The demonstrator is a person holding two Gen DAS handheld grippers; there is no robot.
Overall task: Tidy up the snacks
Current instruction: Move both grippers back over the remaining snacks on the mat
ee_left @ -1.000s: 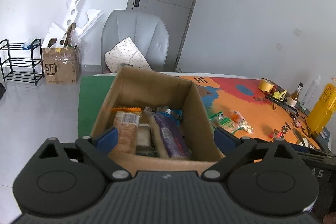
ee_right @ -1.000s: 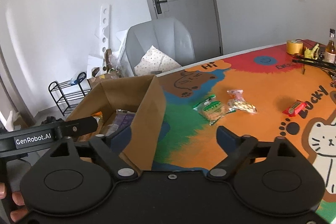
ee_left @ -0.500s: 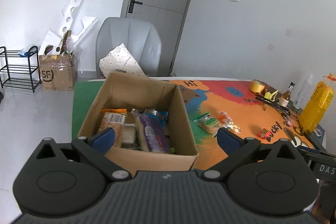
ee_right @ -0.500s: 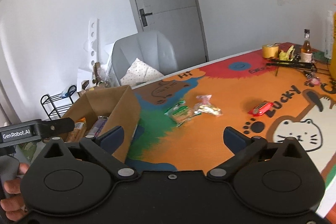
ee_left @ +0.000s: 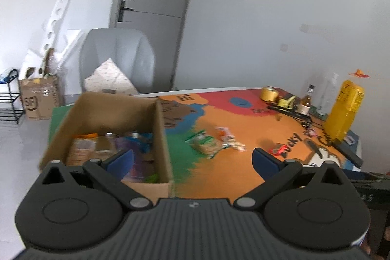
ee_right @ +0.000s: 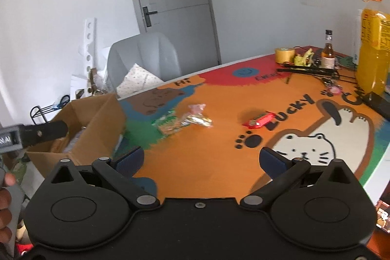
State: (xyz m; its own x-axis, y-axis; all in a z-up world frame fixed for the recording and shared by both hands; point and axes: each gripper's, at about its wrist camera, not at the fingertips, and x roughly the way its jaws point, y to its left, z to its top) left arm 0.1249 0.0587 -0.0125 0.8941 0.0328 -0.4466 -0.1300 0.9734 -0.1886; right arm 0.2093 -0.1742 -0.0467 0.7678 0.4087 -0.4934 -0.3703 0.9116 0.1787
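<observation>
An open cardboard box [ee_left: 156, 135] [ee_right: 102, 118] with several snack packs inside stands at the table's left end. On the orange mat to its right lie a green-labelled snack bag [ee_left: 204, 144] [ee_right: 168, 123], a clear pink-and-gold candy bag [ee_left: 230, 138] [ee_right: 197, 117] and a red bar [ee_left: 277, 149] [ee_right: 259, 121]. My left gripper [ee_left: 192, 160] is open and empty, held near the box's right wall. My right gripper [ee_right: 201, 160] hangs open and empty above bare mat in front of the loose snacks. The left tool's black body [ee_right: 36, 133] shows over the box in the right wrist view.
A tall yellow bottle [ee_left: 345, 111] [ee_right: 374, 50], a small brown bottle [ee_right: 327, 52], a tape roll [ee_right: 284, 55] and black tools crowd the table's far right. A grey chair [ee_left: 117, 60] with a cushion stands behind the table. A hand [ee_right: 4, 206] shows at the left edge.
Both grippers have drawn back and swung right: the box has slid left and shrunk in both views, and the loose snacks and right table end have come into view. Both jaws have widened slightly.
</observation>
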